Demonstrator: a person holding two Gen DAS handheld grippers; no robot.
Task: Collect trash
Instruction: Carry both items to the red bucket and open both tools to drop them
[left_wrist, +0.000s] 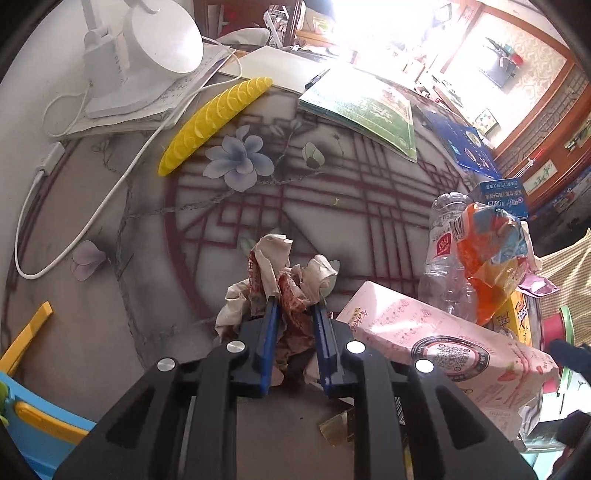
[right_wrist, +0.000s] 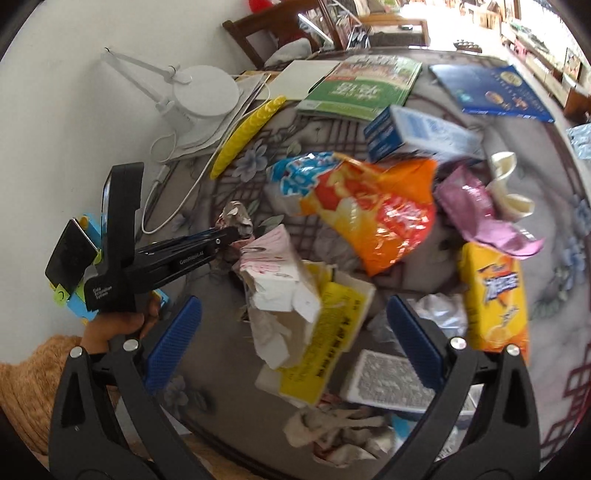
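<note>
My left gripper (left_wrist: 295, 301) is shut on a crumpled paper wrapper (left_wrist: 273, 258) that lies on the patterned table (left_wrist: 122, 302). The right wrist view shows that gripper (right_wrist: 231, 234) from the side, held by a hand, with the wrapper (right_wrist: 238, 216) at its tip. My right gripper (right_wrist: 295, 301) stands open above a heap of trash, nothing between its blue pads (right_wrist: 181, 332). The heap holds a pink tissue pack (right_wrist: 273, 266), an orange snack bag (right_wrist: 380, 214), a yellow-labelled packet (right_wrist: 328, 343), a yellow box (right_wrist: 495, 295) and a pink wrapper (right_wrist: 476, 210). A clear plastic bottle (left_wrist: 443, 251) leans beside the bag.
A white desk lamp (left_wrist: 147, 48) on papers, its cable (left_wrist: 74, 240), a yellow scaled bar (left_wrist: 214, 122), a green book (left_wrist: 369, 110) and a blue book (right_wrist: 491, 92) lie at the table's far side. A blue-white carton (right_wrist: 406, 133) sits behind the heap. A blue and yellow toy (left_wrist: 44, 417) is near left.
</note>
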